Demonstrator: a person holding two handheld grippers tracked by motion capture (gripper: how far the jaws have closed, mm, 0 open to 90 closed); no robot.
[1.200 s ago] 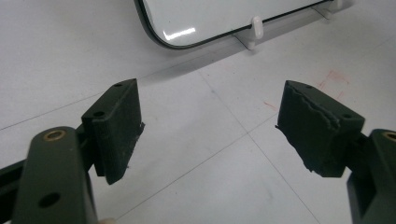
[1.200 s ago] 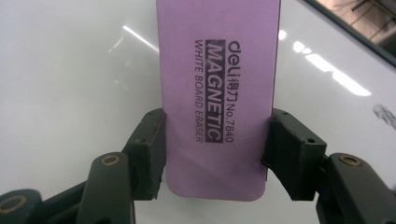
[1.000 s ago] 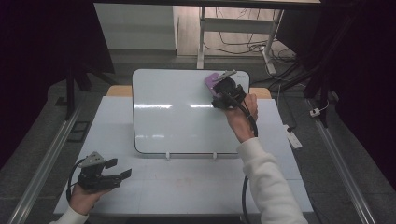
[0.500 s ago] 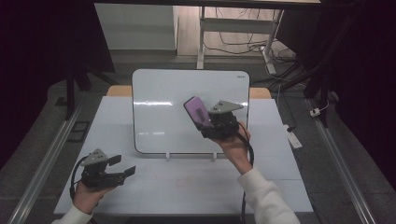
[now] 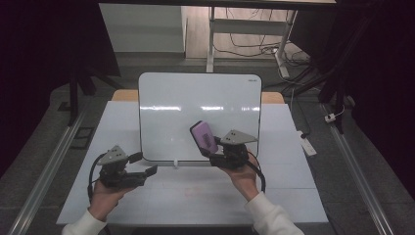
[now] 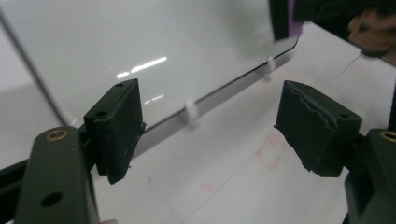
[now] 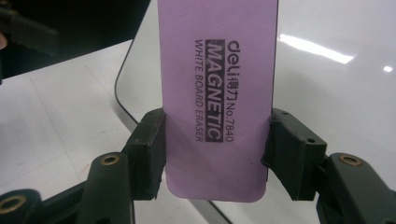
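Right tool has its black jaws clamped on a flat purple rectangular eraser with rounded corners, sticking out past them over the glossy whiteboard. Left tool is spread wide, nothing in it, whiteboard's edge just ahead on the white bench.

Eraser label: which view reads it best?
Right gripper view: the purple eraser sits close-up between that gripper's fingers, print legible ("deli MAGNETIC WHITE BOARD ERASER No.7840"). High view shows it small, label unreadable. Left gripper view catches at most a purple sliver at the top edge.

"deli MAGNETIC WHITE BOARD ERASER No.7840" on purple eraser
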